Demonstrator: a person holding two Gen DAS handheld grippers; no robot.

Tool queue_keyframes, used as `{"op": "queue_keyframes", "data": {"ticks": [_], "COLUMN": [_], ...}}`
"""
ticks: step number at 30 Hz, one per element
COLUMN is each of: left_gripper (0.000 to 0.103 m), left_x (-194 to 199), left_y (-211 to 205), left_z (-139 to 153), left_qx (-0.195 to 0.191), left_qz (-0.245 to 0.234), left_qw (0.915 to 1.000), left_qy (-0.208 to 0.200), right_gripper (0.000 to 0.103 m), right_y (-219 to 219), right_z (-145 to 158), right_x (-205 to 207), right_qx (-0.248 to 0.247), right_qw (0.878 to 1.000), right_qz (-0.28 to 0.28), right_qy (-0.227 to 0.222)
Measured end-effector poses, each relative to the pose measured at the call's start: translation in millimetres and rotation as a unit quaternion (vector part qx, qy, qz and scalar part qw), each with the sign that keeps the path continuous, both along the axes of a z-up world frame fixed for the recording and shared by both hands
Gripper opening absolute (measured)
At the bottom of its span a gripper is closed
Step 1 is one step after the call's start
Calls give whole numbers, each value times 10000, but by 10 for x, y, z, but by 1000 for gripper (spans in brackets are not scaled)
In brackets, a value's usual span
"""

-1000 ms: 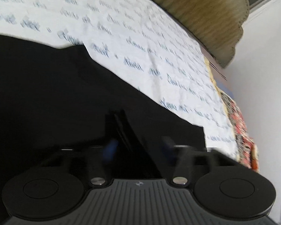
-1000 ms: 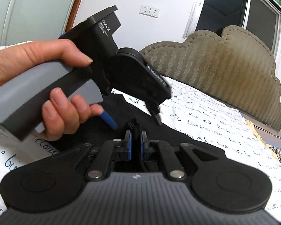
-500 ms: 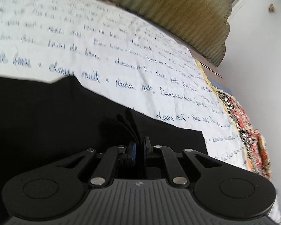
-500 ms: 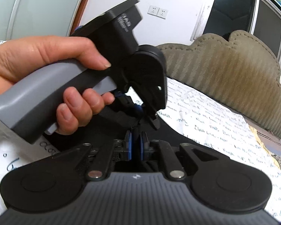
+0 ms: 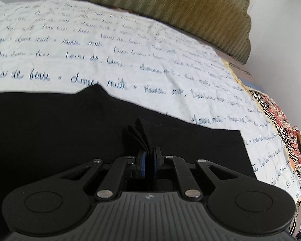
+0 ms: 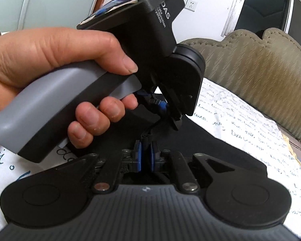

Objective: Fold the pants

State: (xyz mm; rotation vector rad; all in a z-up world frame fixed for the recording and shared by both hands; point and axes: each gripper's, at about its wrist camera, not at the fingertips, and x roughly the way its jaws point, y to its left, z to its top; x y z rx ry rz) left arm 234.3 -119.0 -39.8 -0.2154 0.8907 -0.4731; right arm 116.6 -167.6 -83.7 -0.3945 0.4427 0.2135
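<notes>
Pants of plain black cloth (image 5: 60, 128), pinched in both claws and spread flat on the bed. Left claw (image 5: 149, 161) clamped narrow, blue pads (image 5: 142, 164) pressing a bunched fold of the black cloth that rises in several stacked layers just ahead of the fingertips. Beyond that fold, black fabric lying smooth across the white bedsheet printed with blue cursive writing (image 5: 130, 46), one straight hem ending at a corner on the right. Farther out, olive-brown scalloped upholstered headboard (image 5: 190, 6) along the top, and a red, black and white patterned blanket (image 5: 287, 124) along the sheet's right edge.

Right claw (image 6: 145, 155) likewise clamped narrow, blue pads (image 6: 138, 157) gripping a dark ridge of the same pants (image 6: 220, 152). Just ahead and above, left claw (image 6: 163, 108) seen from the side, gripping the cloth close by, its grey and black pistol handle wrapped by the bare left hand (image 6: 56, 60). Outward again, written bedsheet (image 6: 240, 120) to the right, headboard (image 6: 260, 70) behind it, then a white wall with a socket (image 6: 191, 4) and a dark window (image 6: 260, 6).
</notes>
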Motion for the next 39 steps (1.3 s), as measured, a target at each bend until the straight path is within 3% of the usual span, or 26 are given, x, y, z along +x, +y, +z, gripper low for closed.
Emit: {"op": "queue_keyframes", "data": {"ticks": [22,30,33,35,39], "left_gripper": [7,7,10,11,11], "left_x": [-50,-61,-28,-6,-52], "left_y": [147,68,141,218,272], "left_z": [-20,-49,-1,42,161], "left_qx": [259,648,576,485,658], "left_qz": [157,-135,-148,-49,231], "left_qw": [9993,9968,9979,9987,9968], "left_qy": [-236,-443,-256,-164,-386], "right_gripper": [10,14,23,23,23], "right_y": [82,39,-107,-329,-977], "right_z": [-28,-52,93,261,492], "right_x": [12,35,-50,-132,-166], "right_qx": [112,208,357,450,598], "right_qw": [9996,9990,9980,9983,9963], "right_qz": [225,239,414,324,-613], "right_qy": [142,306,332,183,-73]}}
